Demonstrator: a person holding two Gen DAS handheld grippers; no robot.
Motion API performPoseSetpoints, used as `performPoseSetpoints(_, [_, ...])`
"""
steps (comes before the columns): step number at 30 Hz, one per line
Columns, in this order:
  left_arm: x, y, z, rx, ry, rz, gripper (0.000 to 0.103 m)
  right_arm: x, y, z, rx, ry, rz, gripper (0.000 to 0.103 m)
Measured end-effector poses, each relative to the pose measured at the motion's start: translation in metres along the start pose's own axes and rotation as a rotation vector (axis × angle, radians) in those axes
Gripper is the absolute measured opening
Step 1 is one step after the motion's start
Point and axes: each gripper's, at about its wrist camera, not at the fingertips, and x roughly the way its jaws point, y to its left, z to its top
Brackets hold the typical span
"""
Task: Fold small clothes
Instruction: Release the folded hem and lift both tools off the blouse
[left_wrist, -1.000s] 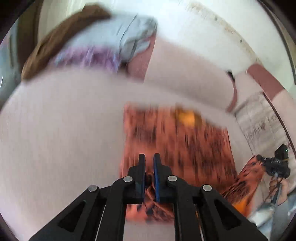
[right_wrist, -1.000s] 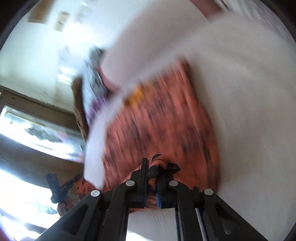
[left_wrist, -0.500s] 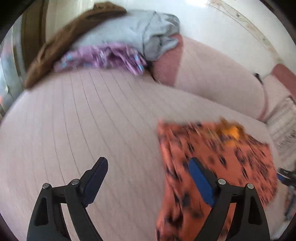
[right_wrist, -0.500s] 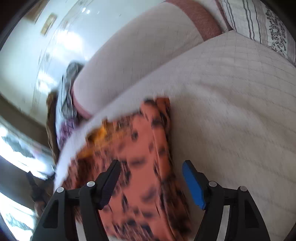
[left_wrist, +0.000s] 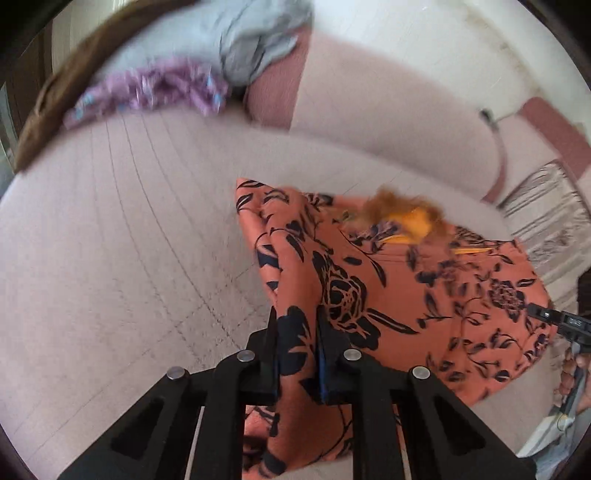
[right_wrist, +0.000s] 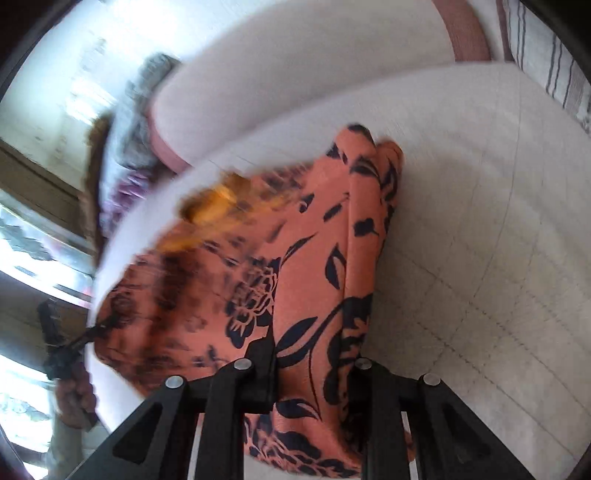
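An orange garment with dark flower print (left_wrist: 424, 288) lies on the pale quilted cushion (left_wrist: 110, 258), both long sides folded inward, a yellow furry patch (left_wrist: 402, 218) at its far end. My left gripper (left_wrist: 295, 332) is closing; its jaws pinch the left folded edge near the front. In the right wrist view the same garment (right_wrist: 295, 258) lies with its right fold running forward. My right gripper (right_wrist: 314, 354) is closing on that fold; cloth drapes over its right finger and hides the pad.
A heap of clothes sits at the cushion's far left: a grey garment (left_wrist: 251, 48), a purple one (left_wrist: 155, 88) and a brown one (left_wrist: 74, 74). A pale bolster (left_wrist: 388, 122) runs along the back. A striped pillow (right_wrist: 546, 55) lies at the right.
Both grippers were shut on the garment, then stood wide open above it half a second ago. Now each has come down and closed on a folded side edge.
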Motion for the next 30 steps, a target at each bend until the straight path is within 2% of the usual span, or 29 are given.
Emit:
performPoseSetpoints(3, [-0.046, -0.006, -0.027, 0.03, -0.047, -0.013, 0.016, -0.046, 0.021, -0.013, -0.059, -0.004, 0.024, 0.021])
performPoseSetpoints(5, [-0.062, -0.002, -0.051, 0.02, -0.037, -0.037, 0.017, -0.069, 0.023, -0.03, -0.068, -0.002, 0.038, 0.021])
performPoseSetpoints(7, [-0.063, 0.007, -0.088, 0.003, 0.014, -0.06, 0.021, -0.087, 0.013, -0.064, -0.044, 0.008, 0.056, 0.021])
performPoseSetpoints(8, [-0.059, 0.012, -0.102, 0.0, 0.041, -0.068, 0.025, -0.088, 0.003, -0.087, -0.023, 0.031, 0.062, 0.024])
performPoseSetpoints(9, [-0.046, 0.018, -0.12, 0.001, 0.071, -0.076, 0.027, -0.084, -0.006, -0.103, -0.009, 0.058, 0.057, 0.032])
performPoseSetpoints(10, [-0.027, 0.026, -0.137, -0.008, 0.128, -0.045, 0.032, -0.071, -0.022, -0.132, 0.002, 0.107, 0.024, 0.035])
performPoseSetpoints(11, [-0.016, 0.034, -0.147, -0.024, 0.17, -0.014, 0.033, -0.061, -0.032, -0.147, 0.014, 0.136, 0.005, 0.048])
performPoseSetpoints(12, [-0.023, 0.041, -0.149, -0.057, 0.109, -0.054, 0.034, -0.049, -0.049, -0.165, 0.049, 0.174, -0.036, 0.052])
performPoseSetpoints(14, [-0.041, 0.046, -0.138, -0.089, 0.076, -0.04, 0.039, -0.06, -0.065, -0.182, 0.107, 0.075, 0.024, 0.053])
performPoseSetpoints(15, [-0.051, 0.047, -0.129, -0.094, 0.044, -0.032, 0.042, -0.074, -0.067, -0.182, 0.131, 0.026, 0.017, 0.054])
performPoseSetpoints(17, [-0.065, 0.047, -0.11, -0.077, -0.025, -0.04, 0.06, -0.094, -0.064, -0.174, 0.096, -0.069, -0.001, 0.058])
performPoseSetpoints(19, [-0.064, 0.044, -0.091, -0.052, -0.042, -0.026, 0.062, -0.101, -0.059, -0.157, 0.067, -0.115, -0.025, 0.058])
performPoseSetpoints(21, [-0.056, 0.035, -0.076, -0.019, -0.042, -0.048, 0.062, -0.099, -0.056, -0.136, 0.049, -0.133, -0.024, 0.058])
performPoseSetpoints(23, [-0.048, 0.03, -0.071, 0.026, -0.039, -0.052, 0.062, -0.087, -0.043, -0.114, -0.048, -0.164, -0.078, 0.058])
performPoseSetpoints(26, [-0.034, 0.025, -0.063, 0.076, -0.015, -0.019, 0.062, -0.063, -0.037, -0.094, -0.101, -0.126, -0.133, 0.058])
performPoseSetpoints(28, [-0.032, 0.026, -0.058, 0.071, -0.009, -0.021, 0.062, -0.049, -0.035, -0.092, -0.147, -0.102, -0.172, 0.058])
performPoseSetpoints(30, [-0.035, 0.03, -0.057, 0.069, -0.012, -0.023, 0.062, -0.041, -0.028, -0.092, -0.166, -0.089, -0.191, 0.053])
